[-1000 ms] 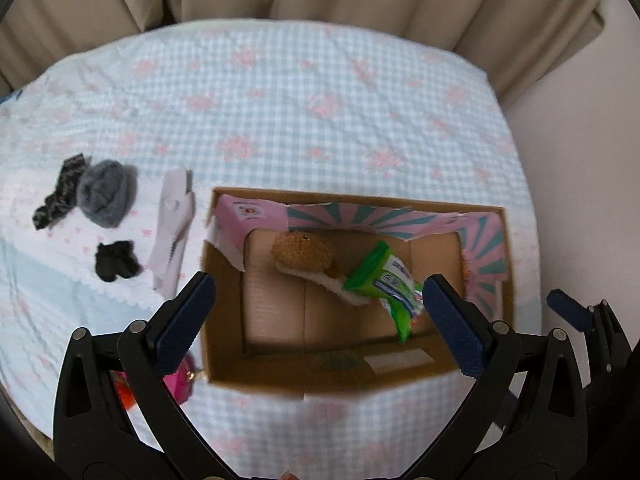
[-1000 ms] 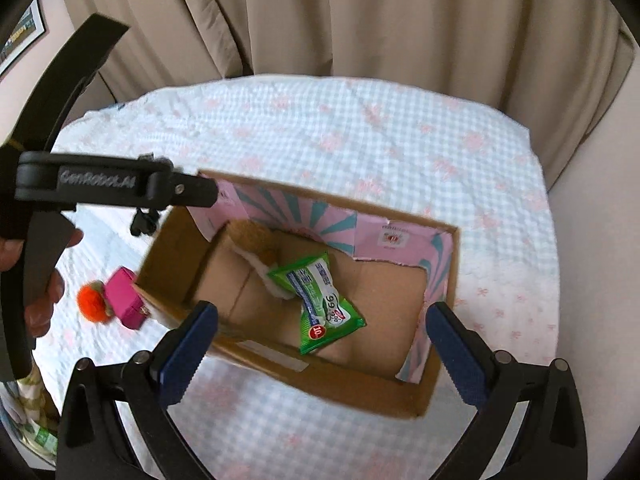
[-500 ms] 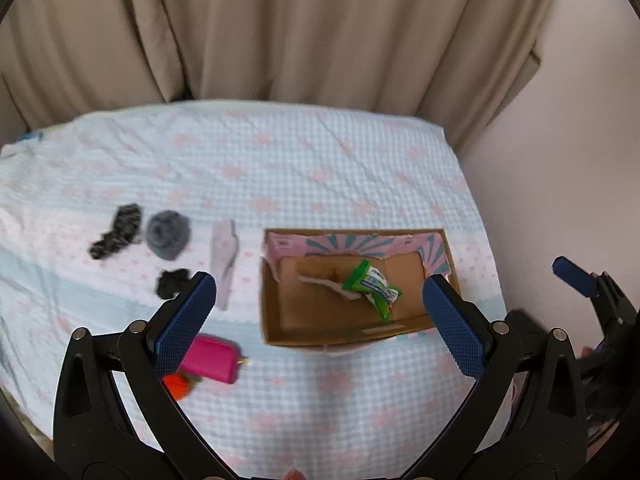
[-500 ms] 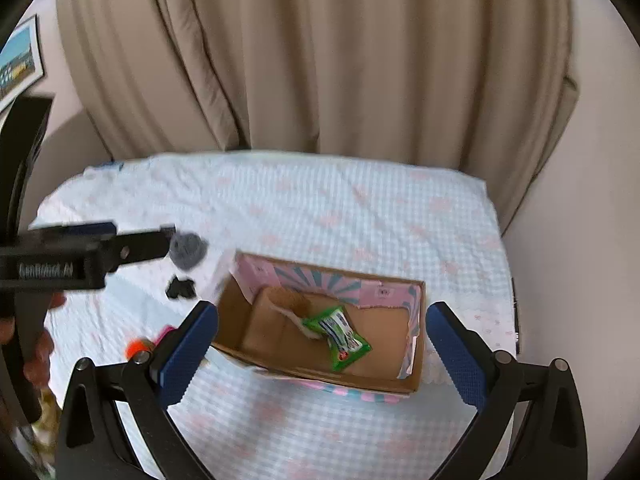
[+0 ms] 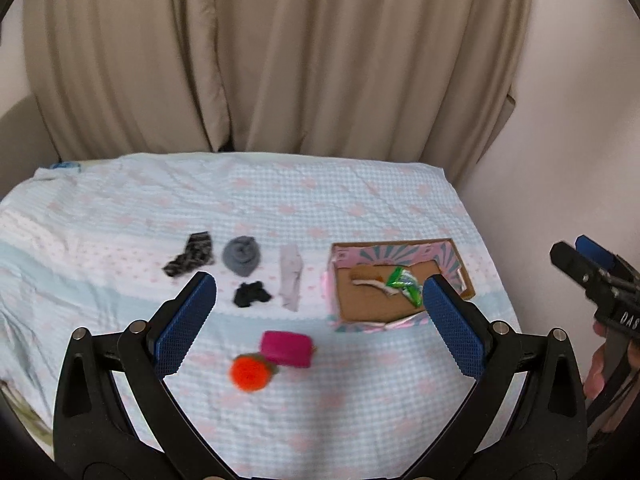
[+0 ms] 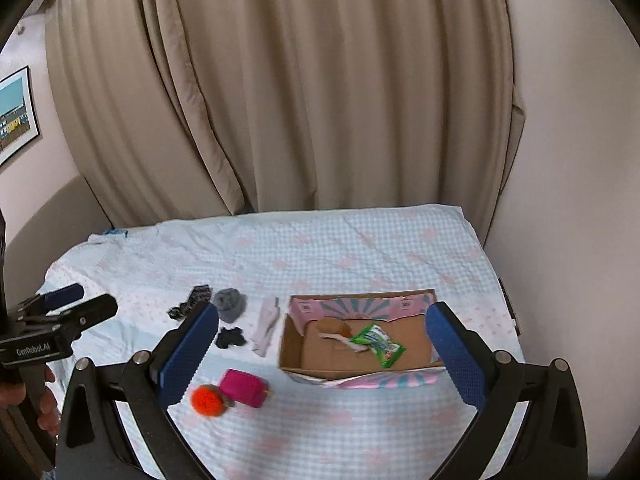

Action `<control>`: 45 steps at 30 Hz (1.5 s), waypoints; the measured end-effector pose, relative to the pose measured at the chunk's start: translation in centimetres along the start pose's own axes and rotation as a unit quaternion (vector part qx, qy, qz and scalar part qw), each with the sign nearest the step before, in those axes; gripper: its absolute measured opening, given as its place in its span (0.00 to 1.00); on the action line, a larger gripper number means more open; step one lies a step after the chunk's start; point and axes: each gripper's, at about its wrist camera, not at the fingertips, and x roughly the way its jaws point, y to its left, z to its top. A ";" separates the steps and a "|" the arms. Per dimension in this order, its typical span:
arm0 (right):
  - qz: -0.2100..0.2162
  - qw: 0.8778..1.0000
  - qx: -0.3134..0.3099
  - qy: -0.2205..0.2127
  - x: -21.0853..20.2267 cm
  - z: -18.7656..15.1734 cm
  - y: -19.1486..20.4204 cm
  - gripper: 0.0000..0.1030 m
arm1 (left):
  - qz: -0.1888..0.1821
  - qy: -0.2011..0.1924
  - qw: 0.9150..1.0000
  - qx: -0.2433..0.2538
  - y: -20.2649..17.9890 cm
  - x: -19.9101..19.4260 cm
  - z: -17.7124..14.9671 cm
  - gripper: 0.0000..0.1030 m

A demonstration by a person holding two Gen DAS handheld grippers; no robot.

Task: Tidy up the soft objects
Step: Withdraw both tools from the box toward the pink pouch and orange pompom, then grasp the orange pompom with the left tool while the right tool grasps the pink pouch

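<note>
Left gripper [image 5: 320, 316]: jaws spread wide, empty, held high above the bed.
Socks [image 5: 242, 256]: dark, grey and white pieces in a row left of the box.
Pink pouch [image 5: 286, 349]: nearest loose item, long axis across, orange ball [image 5: 248, 373] touching it.
Box [image 5: 400, 308]: right of the socks, already holding a green packet [image 5: 405, 282].
Right gripper [image 6: 320, 352]: jaws spread, empty, farther from the pouch than the left, likely.

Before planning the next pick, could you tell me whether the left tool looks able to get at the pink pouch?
Probably yes: the left tool is open and empty, and the pink pouch lies uncovered, only the orange pompom touching it.
</note>
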 end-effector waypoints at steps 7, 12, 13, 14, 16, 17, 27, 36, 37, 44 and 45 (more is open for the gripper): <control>-0.015 1.000 0.006 -0.016 -2.3 -1.4 5.7 1.00 | -0.035 0.000 0.999 0.008 6.8 -3.5 -1.7 1.00; -0.025 0.999 0.015 -0.026 -2.3 -2.9 9.8 1.00 | -0.059 0.010 0.998 0.024 11.0 -3.8 -2.8 1.00; -0.026 0.999 0.016 -0.028 -2.2 -3.2 10.6 1.00 | -0.063 0.013 0.997 0.030 11.7 -3.8 -3.0 1.00; -0.027 0.999 0.017 -0.030 -1.9 -3.6 11.3 1.00 | -0.066 0.015 0.997 0.038 12.3 -3.6 -3.3 1.00; -0.029 0.999 0.019 -0.032 -1.0 -4.4 12.6 1.00 | -0.072 0.020 0.996 0.053 13.4 -3.0 -3.9 1.00; -0.029 0.999 0.021 -0.032 -0.5 -4.8 13.3 1.00 | -0.075 0.024 0.995 0.060 14.0 -2.5 -4.3 1.00; -0.027 0.999 -0.025 0.013 8.2 -10.1 15.1 1.00 | -0.122 0.072 0.983 0.117 16.1 6.3 -10.1 1.00; 0.013 0.993 -0.094 0.073 17.5 -16.2 14.4 1.00 | -0.143 0.094 0.976 0.133 14.5 16.1 -16.9 1.00; 0.017 0.991 -0.102 0.085 18.3 -16.7 14.3 1.00 | -0.141 0.095 0.976 0.135 14.2 17.2 -17.7 1.00; 0.075 0.972 -0.178 0.134 25.1 -21.0 14.1 1.00 | -0.115 0.097 0.980 0.132 13.2 23.0 -21.9 0.99; 0.084 0.969 -0.189 0.137 26.1 -21.5 14.1 1.00 | -0.111 0.097 0.981 0.130 13.2 23.7 -22.4 0.98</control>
